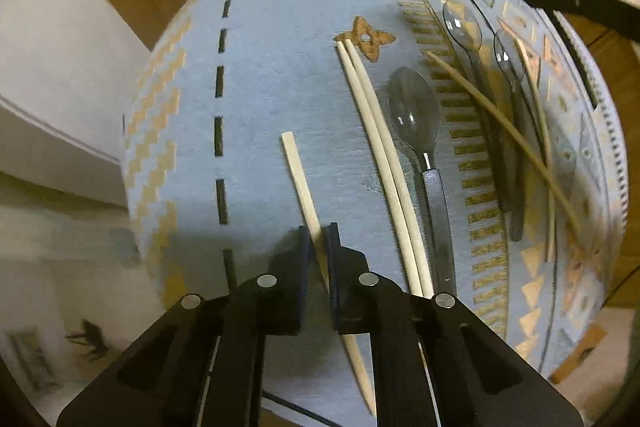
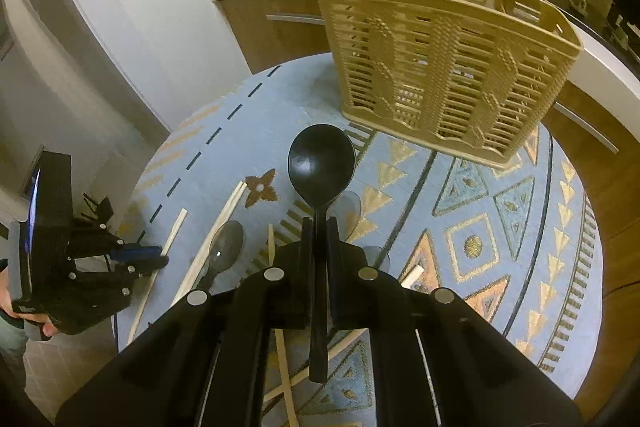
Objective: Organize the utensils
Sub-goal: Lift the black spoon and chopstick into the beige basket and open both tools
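Right wrist: black spoon [image 2: 321, 163] between hand-held gripper [image 2: 319, 227] jaws

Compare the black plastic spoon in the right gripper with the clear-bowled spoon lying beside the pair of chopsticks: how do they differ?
The black plastic spoon is opaque and dark all over; the clear-bowled spoon with a grey handle is see-through at the bowl. The black spoon is lifted off the round blue patterned mat, clamped by its handle in the right gripper; the clear-bowled one lies flat on the mat, untouched. Both have oval bowls.
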{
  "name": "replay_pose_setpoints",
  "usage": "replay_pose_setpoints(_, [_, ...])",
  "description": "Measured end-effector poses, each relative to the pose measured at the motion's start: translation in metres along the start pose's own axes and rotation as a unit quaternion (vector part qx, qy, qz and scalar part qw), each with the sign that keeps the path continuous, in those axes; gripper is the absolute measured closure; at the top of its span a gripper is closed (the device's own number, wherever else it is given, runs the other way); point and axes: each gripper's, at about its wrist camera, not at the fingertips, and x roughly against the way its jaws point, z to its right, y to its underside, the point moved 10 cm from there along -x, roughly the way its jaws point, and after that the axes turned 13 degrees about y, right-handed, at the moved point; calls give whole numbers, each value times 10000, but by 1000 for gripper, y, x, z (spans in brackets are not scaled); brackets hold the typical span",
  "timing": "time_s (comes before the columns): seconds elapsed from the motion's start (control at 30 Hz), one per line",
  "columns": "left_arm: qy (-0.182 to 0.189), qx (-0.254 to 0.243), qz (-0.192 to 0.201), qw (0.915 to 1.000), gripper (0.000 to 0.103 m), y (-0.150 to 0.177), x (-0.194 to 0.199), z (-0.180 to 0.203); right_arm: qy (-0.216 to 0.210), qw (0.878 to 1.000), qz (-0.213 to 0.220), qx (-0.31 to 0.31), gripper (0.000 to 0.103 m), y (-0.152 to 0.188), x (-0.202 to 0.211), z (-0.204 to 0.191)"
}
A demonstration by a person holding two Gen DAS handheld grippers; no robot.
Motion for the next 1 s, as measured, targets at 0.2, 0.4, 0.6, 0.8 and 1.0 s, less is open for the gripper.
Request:
replay_pose_setpoints(0.2, [285,-130,552,9980,100,-11,19,24,-130,9998,101,-115,98,3,7,4])
replay_pose_setpoints(0.4, [956,-280,1749,9795,100,-42,79,45,-384,9972,573,-302,98,-3,40,9])
replay_pose_setpoints(0.6, [1402,-500,3031,9413,100,-97,143,71,-393,9877,1381,-625,98,-29,88,28])
replay_pose_setpoints(0.8, [1684,-725,3909,9020,100,-162,203,85,148,9653,2418,-978,98,-65,131,65])
replay_pose_setpoints(1.0, [1560,-981,4875,8535,100,-219,234,108,589,9261,3385,-1556,98,-103,152,109])
